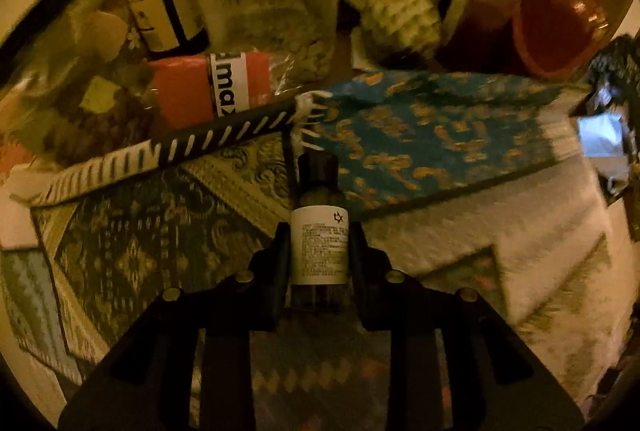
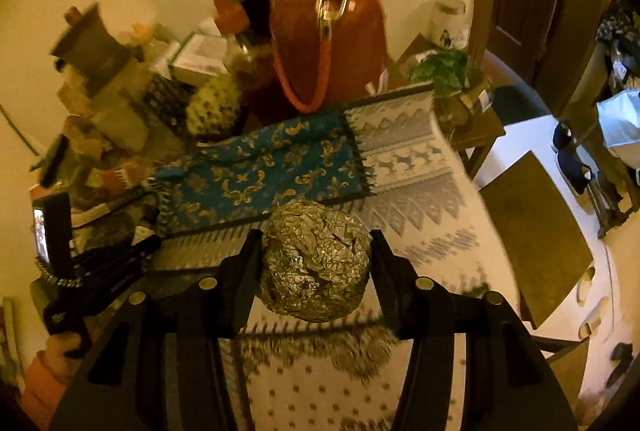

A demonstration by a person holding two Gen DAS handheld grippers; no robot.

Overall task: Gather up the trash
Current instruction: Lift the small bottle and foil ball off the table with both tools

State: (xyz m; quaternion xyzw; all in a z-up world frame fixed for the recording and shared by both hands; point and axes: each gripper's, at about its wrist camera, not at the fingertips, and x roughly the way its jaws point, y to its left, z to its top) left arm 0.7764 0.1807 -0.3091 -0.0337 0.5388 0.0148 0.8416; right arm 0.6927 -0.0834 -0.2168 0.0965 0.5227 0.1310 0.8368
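A small dark bottle [image 1: 319, 251] with a white printed label stands upright between the black fingers of my left gripper [image 1: 319, 231], which is shut on its sides and holds it above the patterned cloths. A crumpled ball of silver foil [image 2: 316, 267] is squeezed between the pads of my right gripper [image 2: 317, 237], lifted over the white patterned cloth [image 2: 412, 167]. At the left edge of the right wrist view a hand [image 2: 60, 347] grips the black body of the other gripper; its tips are hard to make out there.
A blue and gold cloth [image 2: 260, 171] lies across the table. Behind it crowd a tall red flask [image 2: 324, 19], a knobbly pale ball [image 1: 400, 19], an orange pack [image 1: 188, 87], a clear bag [image 1: 272, 11] and a labelled bottle [image 1: 160, 3]. A potted plant [image 2: 444, 71] stands right.
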